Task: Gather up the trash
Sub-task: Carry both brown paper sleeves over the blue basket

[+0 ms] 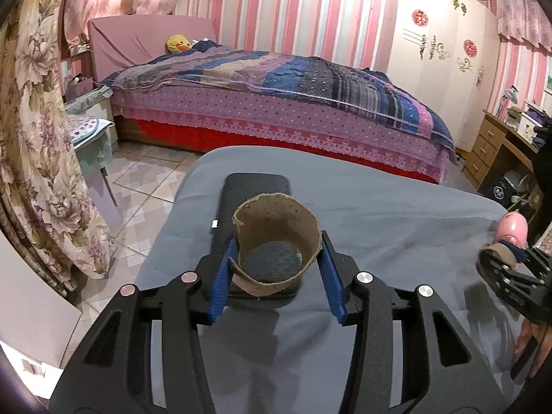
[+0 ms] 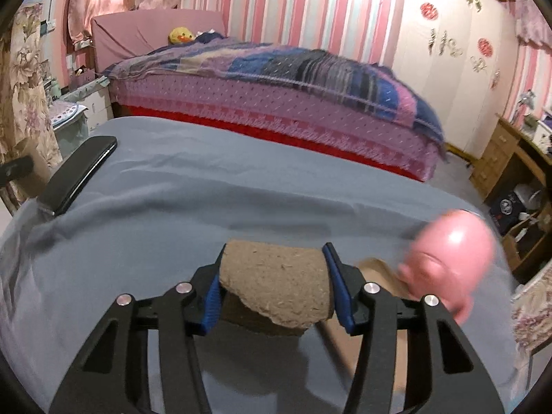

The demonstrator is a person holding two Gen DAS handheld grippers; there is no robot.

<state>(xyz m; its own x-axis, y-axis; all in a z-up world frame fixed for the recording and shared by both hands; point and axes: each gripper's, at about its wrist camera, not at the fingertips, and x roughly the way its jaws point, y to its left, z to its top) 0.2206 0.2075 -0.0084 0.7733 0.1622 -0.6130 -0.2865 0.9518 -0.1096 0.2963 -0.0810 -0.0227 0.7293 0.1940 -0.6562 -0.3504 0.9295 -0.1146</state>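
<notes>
A table draped in grey cloth (image 1: pixel 396 214) fills the lower half of both wrist views, with a bed (image 1: pixel 276 96) beyond it at twelve o'clock. A black phone-like slab (image 1: pixel 255 186) lies flat on the cloth, and a pink piggy-bank-like figure (image 2: pixel 452 252) stands at three o'clock in the right view, blurred. The left gripper (image 1: pixel 277 258) is clamped on a torn cardboard tube (image 1: pixel 276 238), held just above the slab; the tube's open mouth faces up and toward the camera, so its long axis runs roughly upright, tilted back. The right gripper (image 2: pixel 274 283) is clamped on a second cardboard piece (image 2: pixel 276 283), whose long axis lies crosswise, nine to three o'clock, between the blue pads (image 2: pixel 336 286). More brown cardboard (image 2: pixel 379 269) shows beside the pink figure; whether it is a bin or a scrap cannot be told. The step in hand appears to be carrying: both pieces are gripped and lifted. The next move likely calls for finding a trash container, which no view clearly shows, and releasing over it.
</notes>
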